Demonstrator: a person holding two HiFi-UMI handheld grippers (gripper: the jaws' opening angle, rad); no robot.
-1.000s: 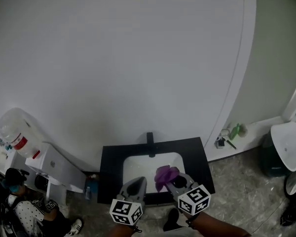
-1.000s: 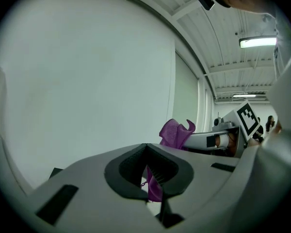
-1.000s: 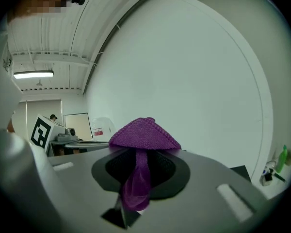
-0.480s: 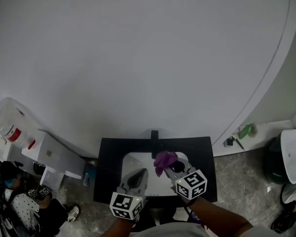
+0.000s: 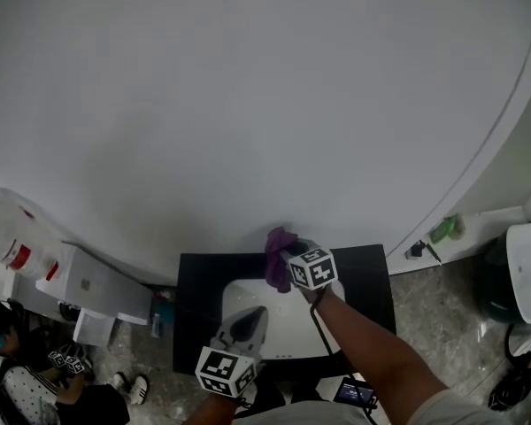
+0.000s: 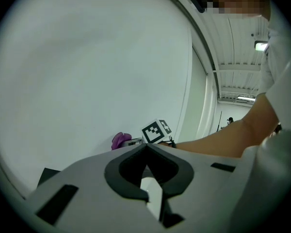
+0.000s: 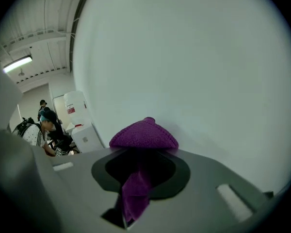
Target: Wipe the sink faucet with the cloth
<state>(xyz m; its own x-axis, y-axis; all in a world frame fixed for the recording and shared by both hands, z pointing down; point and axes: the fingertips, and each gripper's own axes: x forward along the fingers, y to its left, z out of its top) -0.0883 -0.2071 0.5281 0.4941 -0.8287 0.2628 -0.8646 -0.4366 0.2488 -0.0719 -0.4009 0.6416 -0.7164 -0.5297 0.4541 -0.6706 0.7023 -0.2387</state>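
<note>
A white sink basin (image 5: 288,321) sits in a black counter (image 5: 372,282) against a plain wall. My right gripper (image 5: 286,255) is shut on a purple cloth (image 5: 277,257), reached out to the back middle of the sink by the wall. The cloth and gripper hide the faucet there. In the right gripper view the cloth (image 7: 143,135) bunches over the jaw tips and hangs down between them (image 7: 144,148). My left gripper (image 5: 257,312) hovers over the front of the basin, shut and empty. Its own view shows the jaws meeting (image 6: 146,147), with the cloth (image 6: 120,140) beyond.
A water dispenser bottle (image 5: 13,237) and a white cabinet (image 5: 93,286) stand left of the counter, with a seated person (image 5: 4,343) beyond. A green bottle (image 5: 444,228) lies on the right ledge, near a white-lidded bin (image 5: 527,268).
My right gripper has carried the cloth from over the basin to the back of the sink at the wall. The left gripper has stayed over the basin's front.
</note>
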